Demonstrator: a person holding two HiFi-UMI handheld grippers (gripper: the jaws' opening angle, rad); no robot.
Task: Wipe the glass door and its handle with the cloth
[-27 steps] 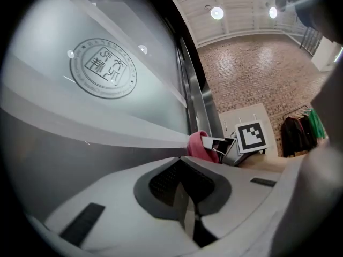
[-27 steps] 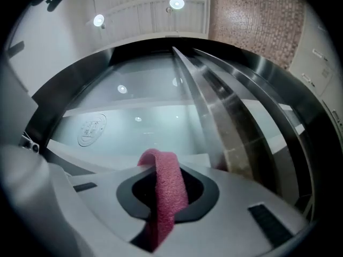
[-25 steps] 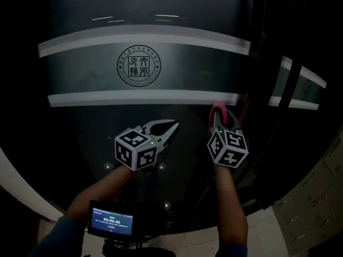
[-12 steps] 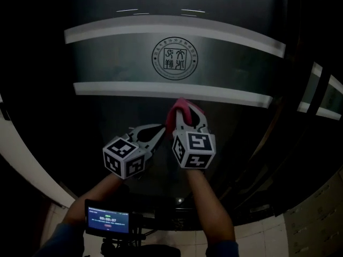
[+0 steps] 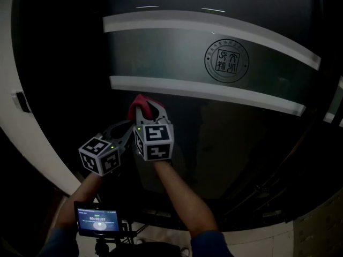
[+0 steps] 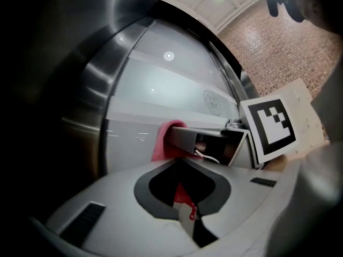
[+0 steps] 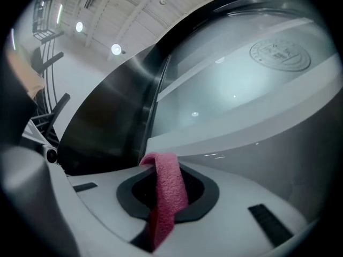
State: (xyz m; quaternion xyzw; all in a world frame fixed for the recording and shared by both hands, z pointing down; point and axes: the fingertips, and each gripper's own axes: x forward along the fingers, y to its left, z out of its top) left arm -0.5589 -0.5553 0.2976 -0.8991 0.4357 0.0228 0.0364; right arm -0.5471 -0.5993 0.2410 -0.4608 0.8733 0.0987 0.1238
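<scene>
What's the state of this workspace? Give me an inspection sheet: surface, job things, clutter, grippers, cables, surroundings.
Surface: glass door, with two pale bands and a round seal on it.
Job's things: red cloth, at the glass just below the lower band; handle not made out.
Clutter: nothing seen.
Grippers: right gripper shut on the cloth; left gripper beside it, jaws together, gripping nothing.
Cables: thin white wire on the right gripper.
Surroundings: lit screen low in the head view, tiled floor, brick wall.
</scene>
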